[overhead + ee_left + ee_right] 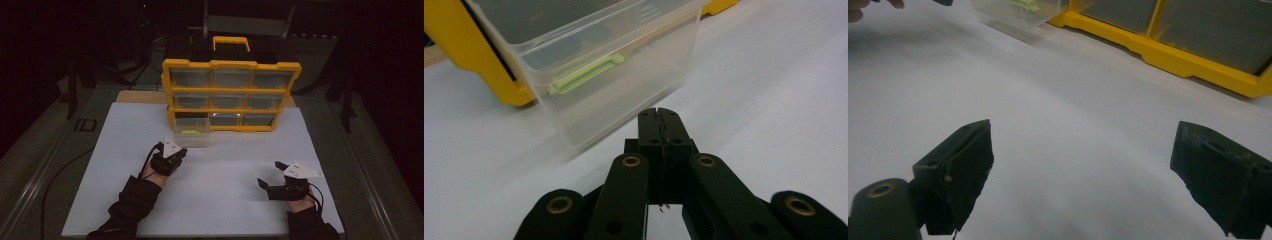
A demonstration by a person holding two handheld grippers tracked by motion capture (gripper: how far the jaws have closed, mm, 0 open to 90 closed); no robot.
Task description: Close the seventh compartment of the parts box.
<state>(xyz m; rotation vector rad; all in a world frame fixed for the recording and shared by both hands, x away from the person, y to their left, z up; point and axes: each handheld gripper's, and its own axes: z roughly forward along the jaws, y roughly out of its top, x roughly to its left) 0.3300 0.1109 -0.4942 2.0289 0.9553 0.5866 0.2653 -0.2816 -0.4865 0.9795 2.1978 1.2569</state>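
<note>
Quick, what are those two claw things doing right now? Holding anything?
Left gripper: jaws shut together, holding nothing, just short of the clear drawer.
Right gripper: jaws wide open, holding nothing, over the white board.

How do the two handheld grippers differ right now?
The left gripper has its jaws pressed together with nothing between them; the right gripper has its jaws spread wide apart. The left gripper sits just in front of the pulled-out clear drawer with a green item inside, while the right gripper rests over bare white board, away from the yellow organizer. Both are black and hand-held.
</note>
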